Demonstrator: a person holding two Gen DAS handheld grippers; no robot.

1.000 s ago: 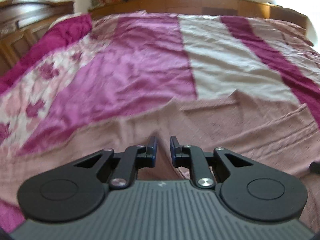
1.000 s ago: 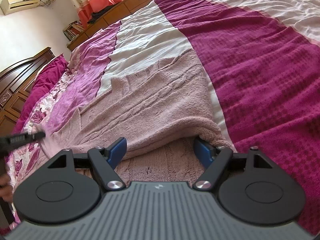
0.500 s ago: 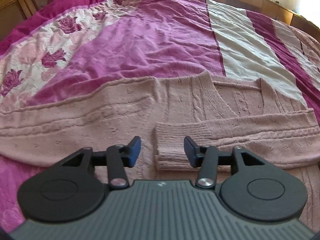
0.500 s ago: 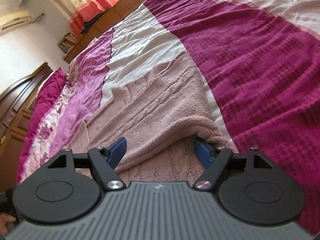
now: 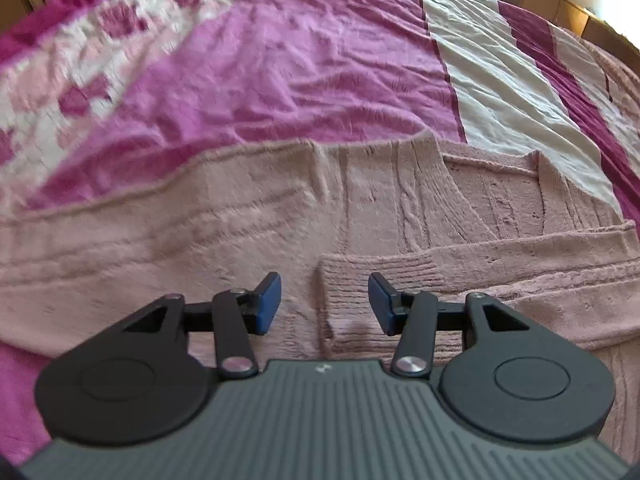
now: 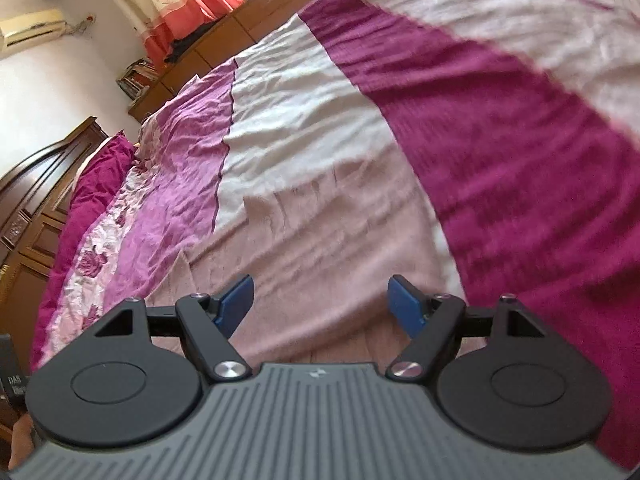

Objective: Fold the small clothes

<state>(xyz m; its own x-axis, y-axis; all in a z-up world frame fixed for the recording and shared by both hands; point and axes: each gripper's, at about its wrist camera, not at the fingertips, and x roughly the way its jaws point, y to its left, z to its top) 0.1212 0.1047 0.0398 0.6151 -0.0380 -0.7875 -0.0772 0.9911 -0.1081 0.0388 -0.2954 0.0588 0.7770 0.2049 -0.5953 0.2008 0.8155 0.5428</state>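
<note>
Two open claws over pink cardigan — striped bedspread beyond

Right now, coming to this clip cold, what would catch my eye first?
The pale pink knitted cardigan spread flat across the near part of the bed, one sleeve folded over its front. Beneath it lies the bedspread, in bold magenta and cream stripes with a rose-printed band on its left. The left gripper hangs open over the sleeve's ribbed cuff.
</note>
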